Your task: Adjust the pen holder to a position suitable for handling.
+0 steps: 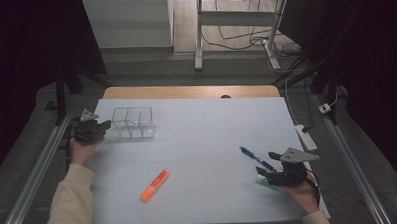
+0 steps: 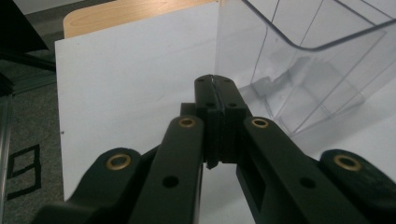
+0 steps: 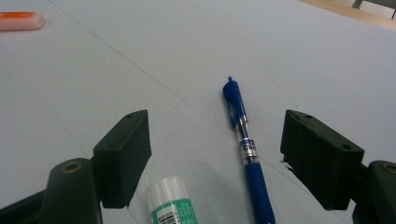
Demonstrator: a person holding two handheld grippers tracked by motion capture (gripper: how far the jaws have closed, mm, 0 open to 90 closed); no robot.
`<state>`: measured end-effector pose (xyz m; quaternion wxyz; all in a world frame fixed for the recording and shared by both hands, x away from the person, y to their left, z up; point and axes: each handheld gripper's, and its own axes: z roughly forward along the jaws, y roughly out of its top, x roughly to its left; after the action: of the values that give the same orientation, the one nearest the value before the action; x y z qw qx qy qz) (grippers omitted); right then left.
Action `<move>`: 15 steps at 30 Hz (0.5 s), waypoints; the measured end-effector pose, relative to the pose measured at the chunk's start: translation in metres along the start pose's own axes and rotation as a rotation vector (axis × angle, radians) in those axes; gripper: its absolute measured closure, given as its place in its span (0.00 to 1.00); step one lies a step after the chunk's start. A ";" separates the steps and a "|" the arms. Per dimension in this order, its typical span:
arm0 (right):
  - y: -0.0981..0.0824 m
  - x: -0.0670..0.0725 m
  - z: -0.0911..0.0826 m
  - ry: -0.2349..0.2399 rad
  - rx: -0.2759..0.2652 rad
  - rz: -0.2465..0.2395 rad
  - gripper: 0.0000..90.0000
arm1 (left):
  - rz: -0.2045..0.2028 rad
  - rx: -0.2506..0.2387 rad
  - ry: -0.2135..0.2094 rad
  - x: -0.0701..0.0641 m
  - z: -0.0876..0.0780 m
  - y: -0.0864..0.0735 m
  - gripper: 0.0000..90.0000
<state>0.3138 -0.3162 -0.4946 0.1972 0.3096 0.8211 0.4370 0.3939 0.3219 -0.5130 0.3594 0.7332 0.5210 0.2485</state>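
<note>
The worktop (image 1: 197,142) holds a clear box (image 1: 133,122), empty, with a wall splitting it in two. The left gripper (image 2: 216,86), fingers pressed together on nothing, sits just beside it. The right gripper (image 3: 215,149), fingers wide apart, should drop straight over the pen (image 3: 243,140) and squeeze its middle.

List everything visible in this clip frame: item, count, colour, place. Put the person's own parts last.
Clear organiser: 1, transparent, divided, far left of the board.
Highlighter: 1, orange, lying near the front centre.
Pen: 1, blue, lying at the right.
Glue stick: 1, white and green, beside the pen.
Board: 1, white, covering the wooden table.
Left tool: 1, black, jaws shut, empty, beside the organiser.
Right tool: 1, black, jaws open over pen and glue stick.
Sleeve: cream, left forearm.
</note>
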 end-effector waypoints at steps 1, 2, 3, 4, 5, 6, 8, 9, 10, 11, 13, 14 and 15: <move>0.000 0.000 0.000 0.000 0.000 0.000 0.27 | 0.005 0.002 -0.001 0.000 0.002 0.001 0.99; 0.000 0.000 0.000 0.000 0.000 0.000 0.27 | 0.006 0.003 -0.001 0.001 0.004 0.001 0.99; 0.000 0.000 0.000 0.000 0.000 0.000 0.27 | 0.005 0.005 -0.004 0.001 0.006 0.002 0.99; 0.000 0.000 0.000 0.000 -0.001 0.000 0.27 | 0.002 0.007 -0.007 0.001 0.007 0.002 0.99; 0.000 0.000 0.000 0.001 0.003 -0.002 0.27 | -0.002 0.007 -0.013 0.001 0.008 0.002 0.99; 0.000 0.000 0.000 0.001 0.003 -0.002 0.27 | -0.002 0.010 -0.017 0.001 0.009 0.003 0.99; 0.000 0.000 0.000 0.001 0.008 -0.003 0.27 | -0.004 0.013 -0.025 0.001 0.011 0.003 0.99; 0.000 0.000 0.000 0.002 0.008 -0.004 0.27 | -0.007 0.013 -0.026 0.002 0.011 0.003 0.99; 0.000 0.000 0.000 0.002 0.008 -0.004 0.27 | -0.007 0.014 -0.030 0.002 0.012 0.003 0.99; 0.000 0.000 0.000 0.002 0.009 -0.003 0.27 | -0.008 0.014 -0.032 0.002 0.012 0.003 0.99; 0.000 0.000 0.000 0.003 0.008 -0.003 0.27 | -0.006 0.014 -0.034 0.003 0.012 0.004 0.99; 0.000 0.000 0.000 0.003 0.007 -0.003 0.27 | -0.007 0.014 -0.036 0.003 0.013 0.004 0.99; 0.000 0.000 0.000 0.003 0.008 -0.002 0.27 | -0.008 0.012 -0.038 0.003 0.013 0.004 0.99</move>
<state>0.3134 -0.3162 -0.4945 0.1952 0.3087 0.8236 0.4339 0.4070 0.3205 -0.5179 0.3659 0.7379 0.5184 0.2300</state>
